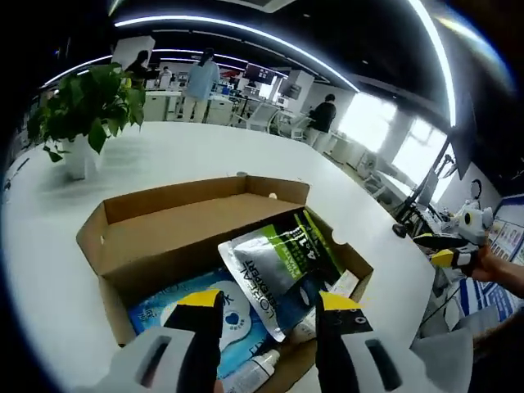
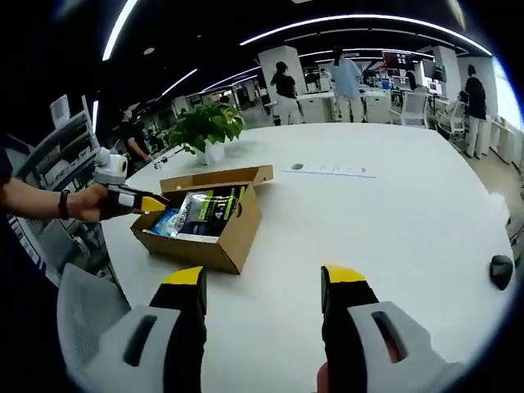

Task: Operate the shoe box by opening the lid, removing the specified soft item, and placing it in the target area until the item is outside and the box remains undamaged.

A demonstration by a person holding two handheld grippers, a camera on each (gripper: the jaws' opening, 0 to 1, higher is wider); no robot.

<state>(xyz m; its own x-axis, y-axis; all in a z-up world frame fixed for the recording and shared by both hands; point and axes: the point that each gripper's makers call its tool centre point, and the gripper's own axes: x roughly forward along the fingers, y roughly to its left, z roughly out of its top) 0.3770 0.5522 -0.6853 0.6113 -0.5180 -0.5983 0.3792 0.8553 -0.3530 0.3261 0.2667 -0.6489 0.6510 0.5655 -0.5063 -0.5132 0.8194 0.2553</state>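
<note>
The cardboard shoe box [image 1: 176, 225] lies open on the white table, its lid folded back. Inside are a silver, black and green soft pouch [image 1: 278, 266], a blue packet [image 1: 168, 311] and a small bottle [image 1: 254, 368]. My left gripper [image 1: 270, 301] hovers open over the box's near edge, and the pouch shows between its yellow-tipped jaws. In the right gripper view the box [image 2: 225, 246] sits left of centre with the pouch [image 2: 209, 209] leaning in it. The left gripper [image 2: 135, 201] is at its left end. My right gripper [image 2: 264, 276] is open above bare table, apart from the box.
A potted plant [image 1: 86, 106] [image 2: 209, 123] stands beyond the box. A small black object [image 2: 501, 270] lies near the table's right edge, and a socket plate [image 2: 327, 169] sits mid-table. The right gripper [image 1: 446, 250] shows past the table edge. People stand at desks in the background.
</note>
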